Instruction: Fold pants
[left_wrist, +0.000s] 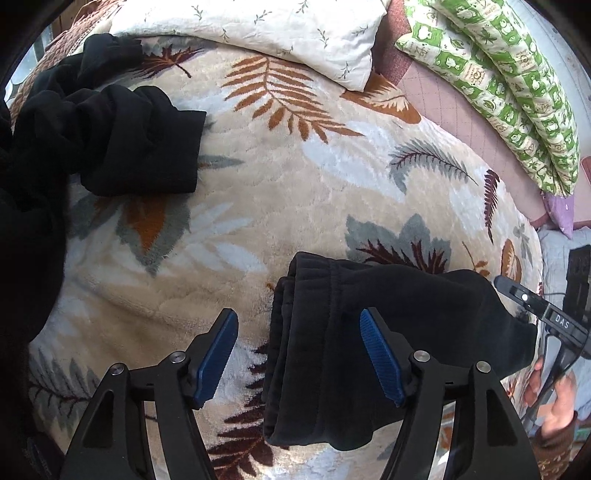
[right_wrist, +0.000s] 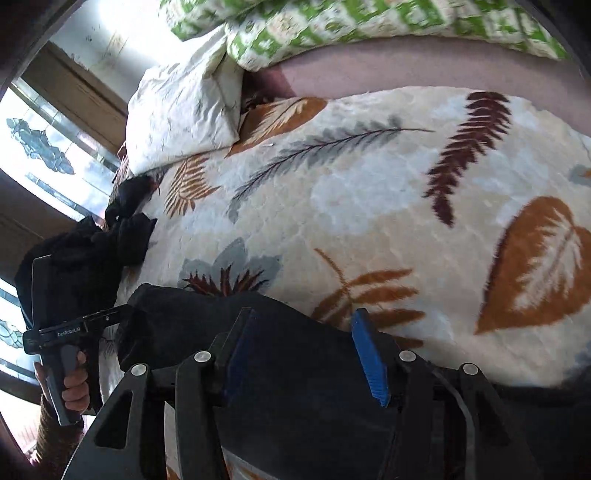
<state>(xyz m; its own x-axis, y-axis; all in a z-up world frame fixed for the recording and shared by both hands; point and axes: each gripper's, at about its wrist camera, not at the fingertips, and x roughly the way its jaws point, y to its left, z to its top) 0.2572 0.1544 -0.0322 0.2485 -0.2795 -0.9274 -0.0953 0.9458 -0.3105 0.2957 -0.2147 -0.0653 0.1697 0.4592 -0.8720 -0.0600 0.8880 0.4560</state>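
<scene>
Pants (left_wrist: 369, 350), black and already folded into a thick bundle, lie on the leaf-print blanket (left_wrist: 295, 192), on its near side, well apart from the pillow (left_wrist: 273, 33) at the head of the bed. In the left wrist view the bundle's long axis runs away from the camera, roughly along the fingers, with the stacked fold edges showing on its left side.

The left gripper (left_wrist: 299, 354) hangs right over the bundle with its blue pads spread wide. One pad is over the cloth and the other over bare blanket beside the folded edge, and neither presses on anything.

The right gripper (right_wrist: 299, 354) is also spread and grips nothing, with the pants (right_wrist: 229, 332) dark below and between its fingers. That view is smeared, so I cannot tell whether a pad touches the cloth.

By my reading the left gripper is the better placed, straddling the folded edge.

A second heap of dark clothes (left_wrist: 107, 136) lies on the blanket between the pants and the pillow, off to the left.

Writing: "DAS" on the right gripper's body in the left view, and "GenRobot.AI", as far as legible, on the left gripper's body in the right view.
</scene>
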